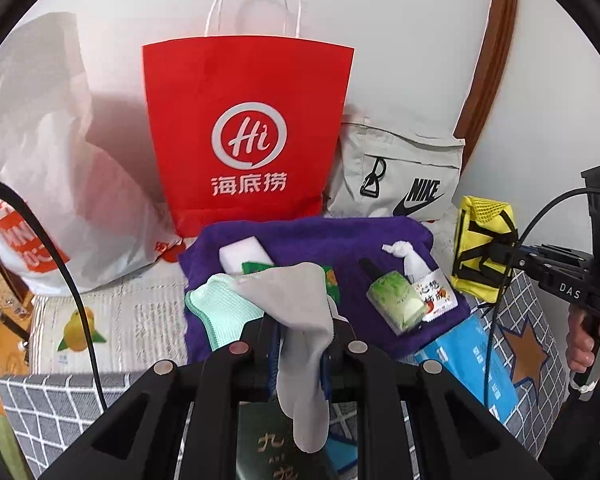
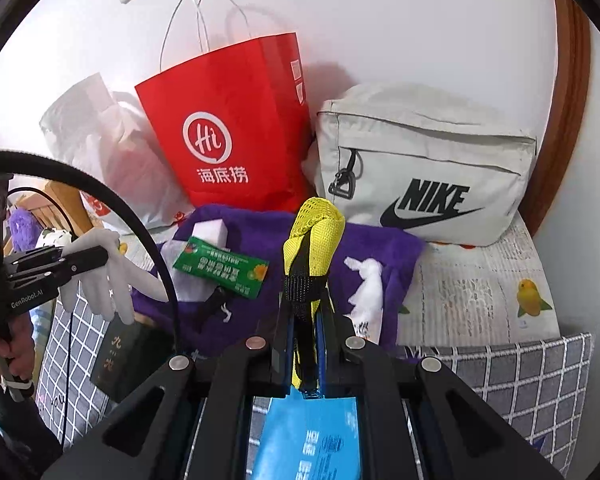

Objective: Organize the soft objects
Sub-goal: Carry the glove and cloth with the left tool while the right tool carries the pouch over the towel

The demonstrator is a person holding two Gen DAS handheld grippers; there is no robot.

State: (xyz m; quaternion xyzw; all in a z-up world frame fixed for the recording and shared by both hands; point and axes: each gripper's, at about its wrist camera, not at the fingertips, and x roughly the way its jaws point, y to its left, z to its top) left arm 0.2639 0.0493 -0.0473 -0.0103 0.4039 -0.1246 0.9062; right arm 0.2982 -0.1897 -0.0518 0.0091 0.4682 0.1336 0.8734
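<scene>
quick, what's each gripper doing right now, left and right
Left gripper: closed on a limp grey cloth glove.
Right gripper: closed on a yellow mesh pouch with black straps.

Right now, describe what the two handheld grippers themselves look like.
Both are matte black, angular frames with silver round bolts and blue-lined jaws. The right gripper bears white "DAS" lettering; the left gripper reads "GenRobot.AI". Black cables loop from each. Bare hands grip the handles, with a white tie at the left hand.

The grey cloth (image 1: 300, 320) hides the green packet (image 1: 256, 268) (print unreadable); the blue package (image 2: 312, 436) runs off-frame.
</scene>
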